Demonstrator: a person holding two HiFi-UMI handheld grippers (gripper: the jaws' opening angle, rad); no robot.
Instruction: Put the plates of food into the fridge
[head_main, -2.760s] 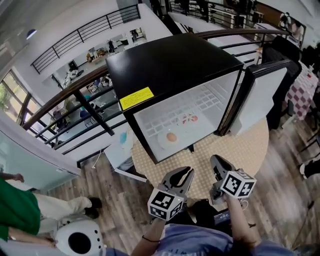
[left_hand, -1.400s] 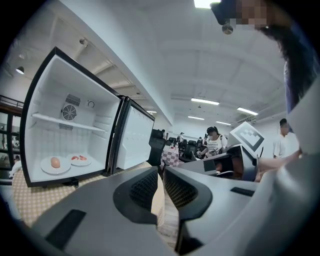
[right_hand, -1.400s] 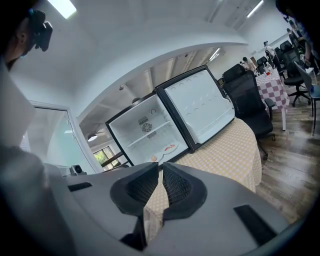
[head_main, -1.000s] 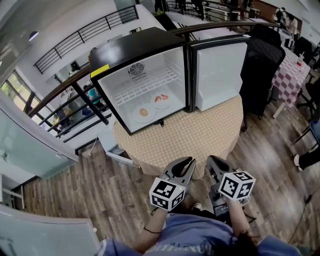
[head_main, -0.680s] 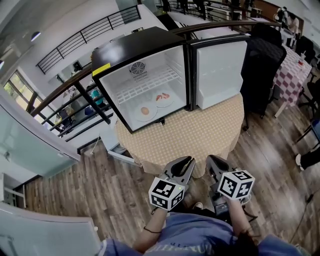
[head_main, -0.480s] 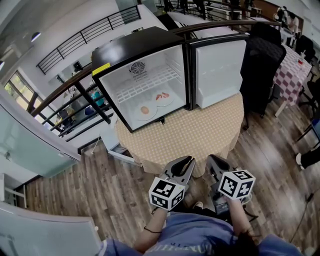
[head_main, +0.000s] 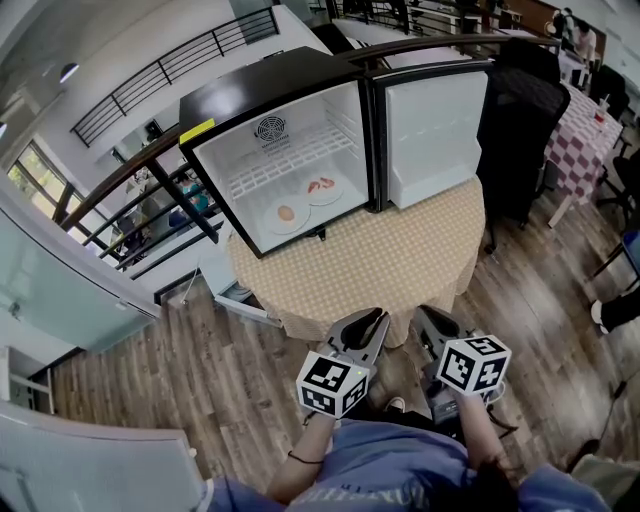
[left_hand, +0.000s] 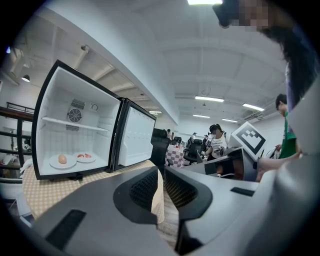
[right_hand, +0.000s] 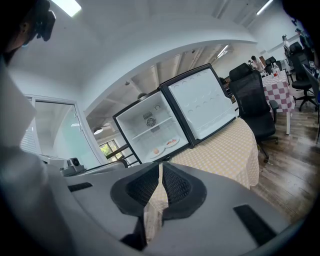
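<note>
A black mini fridge (head_main: 270, 110) stands open on a round table with a checked cloth (head_main: 390, 260). Its door (head_main: 435, 120) is swung out to the right. On the fridge floor lie two white plates, one with an egg (head_main: 285, 213) and one with red food (head_main: 322, 187). Both plates also show as the egg plate (left_hand: 62, 161) and the red-food plate (right_hand: 172, 142). My left gripper (head_main: 372, 320) and right gripper (head_main: 428, 320) hang side by side off the table's near edge, over the floor. Both are shut with nothing between the pads.
A black office chair (head_main: 520, 120) stands right of the table, beside the fridge door. A dark railing (head_main: 150, 170) runs behind the fridge. Wooden floor (head_main: 250, 400) lies under the grippers. A checked table (head_main: 590, 130) is far right, and people sit in the background (left_hand: 217, 145).
Since the earliest frame the view has backed away from the fridge, which was close and now sits across the table. Over the last second both grippers keep their place and stay shut.
</note>
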